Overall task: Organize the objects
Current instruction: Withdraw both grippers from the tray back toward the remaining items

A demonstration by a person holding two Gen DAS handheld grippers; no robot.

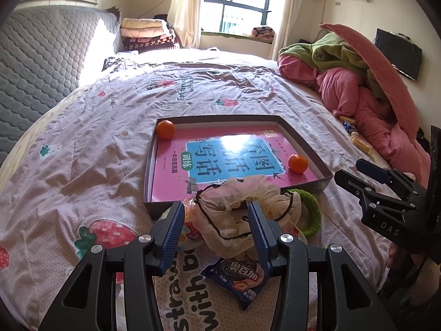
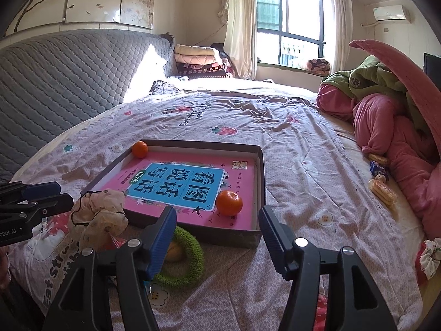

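A shallow grey box lies on the bed with a pink book flat inside it. One orange sits in its far left corner and another near its front right. A cream scrunchie with a black hair tie rests at the box's near edge, just beyond the tips of my left gripper, which is open. My right gripper is open and empty above a green scrunchie.
A blue biscuit packet lies under the left gripper, with another snack pack by its left finger. Wrapped snacks and a red-white scrunchie lie at the right, by a pink and green quilt pile. A grey padded headboard stands left.
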